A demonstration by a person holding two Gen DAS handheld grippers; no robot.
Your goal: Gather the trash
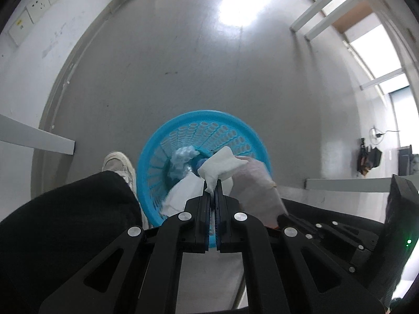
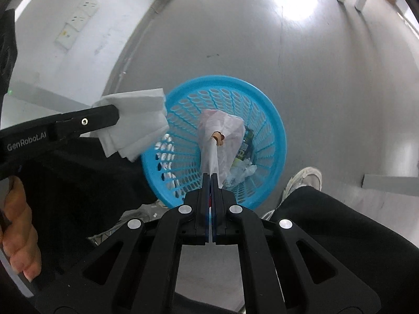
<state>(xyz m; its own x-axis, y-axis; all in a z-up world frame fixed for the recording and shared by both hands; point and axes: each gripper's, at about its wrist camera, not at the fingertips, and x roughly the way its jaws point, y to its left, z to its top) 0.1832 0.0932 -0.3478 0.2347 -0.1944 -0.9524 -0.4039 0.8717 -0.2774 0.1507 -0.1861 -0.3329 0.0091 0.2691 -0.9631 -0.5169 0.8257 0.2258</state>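
Note:
A round blue plastic waste basket (image 1: 235, 120) (image 2: 275, 120) stands on the grey floor below both grippers, with crumpled paper and wrappers inside. My left gripper (image 1: 214, 183) is shut on a folded white tissue (image 1: 218, 166) that hangs over the basket. From the right wrist view the same tissue (image 2: 136, 123) sticks out of the left gripper's fingers (image 2: 104, 120) at the basket's left rim. My right gripper (image 2: 210, 175) is shut on a thin translucent plastic bag (image 2: 222, 128), also seen from the left wrist as the pale plastic bag (image 1: 256, 183), held above the basket's opening.
A person's legs in black trousers (image 1: 65, 222) (image 2: 327, 230) and pale sneakers (image 1: 117, 162) (image 2: 306, 178) stand close on both sides of the basket. A hand (image 2: 18, 235) grips the left tool. White table legs (image 1: 314, 18), a wall with sockets (image 1: 42, 2) and white beams (image 1: 36, 136) surround the spot.

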